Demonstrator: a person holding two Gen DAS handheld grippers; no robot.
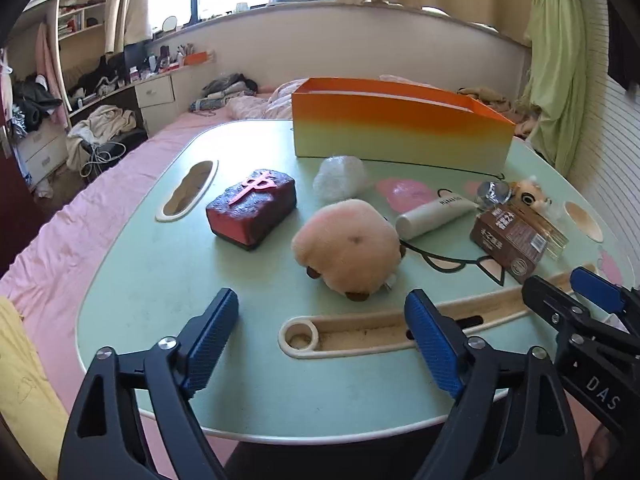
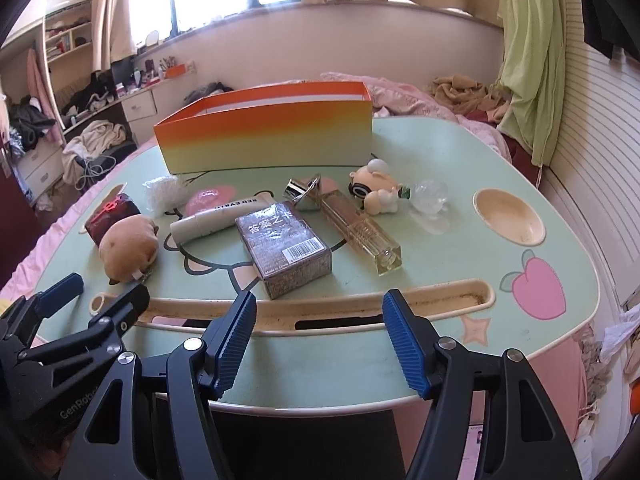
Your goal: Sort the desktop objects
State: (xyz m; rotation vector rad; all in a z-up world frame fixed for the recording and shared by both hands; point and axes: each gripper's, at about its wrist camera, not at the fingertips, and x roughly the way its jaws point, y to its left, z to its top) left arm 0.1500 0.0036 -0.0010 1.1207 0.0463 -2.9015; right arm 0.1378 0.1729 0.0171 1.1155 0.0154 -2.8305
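Both grippers hover over the near edge of the green table [image 1: 132,288]; nothing is in either. The left gripper [image 1: 322,340] stands wide, jaws apart with only tabletop between them. The right gripper [image 2: 318,338] is also open, somewhat narrower, and empty.

Items to sort lie loose in front of the orange box [image 2: 264,136], which sits open-topped at the far side and looks like the likely destination. Plush toy [image 1: 346,244] is nearest the left gripper, the red block [image 1: 252,208] beyond it to the left. The card box [image 2: 290,246] lies nearest the right gripper, a white tube [image 2: 218,216] just to its left and a glass bottle [image 2: 360,232] just to its right.

Risks, as judged:
- Crowding on the right. Card box, tube and bottle lie close together; jaws closing on one could nudge a neighbour, and the bottle or the tube may roll.
- The bottle is smooth glass, so a shallow grip could slip.
- The plush is soft and rounded; a pinch near its edge may catch only fur and lose it on lifting.
- The long groove [image 2: 440,300] runs along the near edge; a dropped small item could lodge there.
- The two grippers are near each other; a simultaneous reach toward the centre could make them collide.
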